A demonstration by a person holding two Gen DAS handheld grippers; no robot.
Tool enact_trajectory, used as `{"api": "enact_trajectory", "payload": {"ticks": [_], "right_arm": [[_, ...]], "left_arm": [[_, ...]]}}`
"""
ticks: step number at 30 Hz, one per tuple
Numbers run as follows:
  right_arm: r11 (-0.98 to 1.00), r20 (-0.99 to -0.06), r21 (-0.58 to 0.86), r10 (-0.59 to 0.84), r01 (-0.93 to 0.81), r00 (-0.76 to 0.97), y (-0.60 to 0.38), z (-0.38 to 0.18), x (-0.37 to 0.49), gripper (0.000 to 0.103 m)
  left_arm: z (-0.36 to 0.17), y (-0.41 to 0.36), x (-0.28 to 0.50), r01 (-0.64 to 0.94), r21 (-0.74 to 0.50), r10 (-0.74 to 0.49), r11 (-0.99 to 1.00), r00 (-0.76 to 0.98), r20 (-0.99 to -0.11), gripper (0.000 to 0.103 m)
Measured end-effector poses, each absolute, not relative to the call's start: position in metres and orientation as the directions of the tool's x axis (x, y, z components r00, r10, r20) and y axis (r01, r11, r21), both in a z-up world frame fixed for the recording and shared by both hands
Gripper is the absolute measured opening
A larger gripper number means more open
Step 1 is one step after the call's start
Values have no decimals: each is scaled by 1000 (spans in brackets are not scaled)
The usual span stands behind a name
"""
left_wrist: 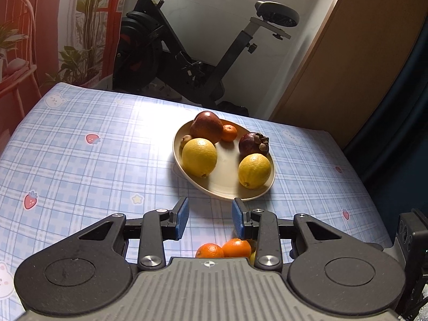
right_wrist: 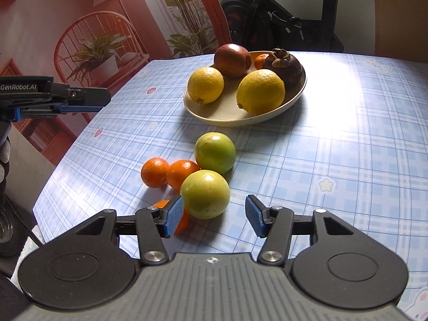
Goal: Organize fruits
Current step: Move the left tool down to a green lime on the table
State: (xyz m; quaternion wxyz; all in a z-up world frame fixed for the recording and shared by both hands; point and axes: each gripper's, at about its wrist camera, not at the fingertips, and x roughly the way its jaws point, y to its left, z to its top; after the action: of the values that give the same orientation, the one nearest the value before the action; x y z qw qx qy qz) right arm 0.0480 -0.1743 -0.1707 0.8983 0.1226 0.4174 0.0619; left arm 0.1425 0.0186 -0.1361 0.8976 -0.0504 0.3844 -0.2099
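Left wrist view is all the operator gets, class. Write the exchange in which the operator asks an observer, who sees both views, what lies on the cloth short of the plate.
Operator: Below my left tongs I see two oranges. Is anything else off the plate?
Observer: Yes, two green fruits lie on the cloth beside those oranges.
Operator: Only two oranges there?
Observer: No, a third orange lies partly hidden behind the left finger of the right tongs. Those tongs are open, and the nearer green fruit is not gripped.
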Motion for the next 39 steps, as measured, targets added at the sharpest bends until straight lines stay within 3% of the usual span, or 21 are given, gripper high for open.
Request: {"api": "enact_trajectory", "payload": {"ticks": [18, 25, 32, 39], "right_arm": [[934, -718, 356, 291, -27, 633, -181, -184, 63, 50], [959, -735, 284, 209, 12, 646, -201, -176, 56, 50], [993, -789, 116, 112, -32, 604, -199, -167, 65, 50], [993, -770, 111, 113, -42, 628, -194, -167, 78, 53]], "left_arm": [[-153, -13, 158, 409, -277, -473, 869, 526, -707, 36], [-156, -26, 163, 435, -276, -486, 857, 504, -714, 36], [-163, -38, 169, 444, -291, -497, 848, 475, -726, 36], [-163, -38, 175, 428, -289, -484, 857, 474, -735, 36]]}}
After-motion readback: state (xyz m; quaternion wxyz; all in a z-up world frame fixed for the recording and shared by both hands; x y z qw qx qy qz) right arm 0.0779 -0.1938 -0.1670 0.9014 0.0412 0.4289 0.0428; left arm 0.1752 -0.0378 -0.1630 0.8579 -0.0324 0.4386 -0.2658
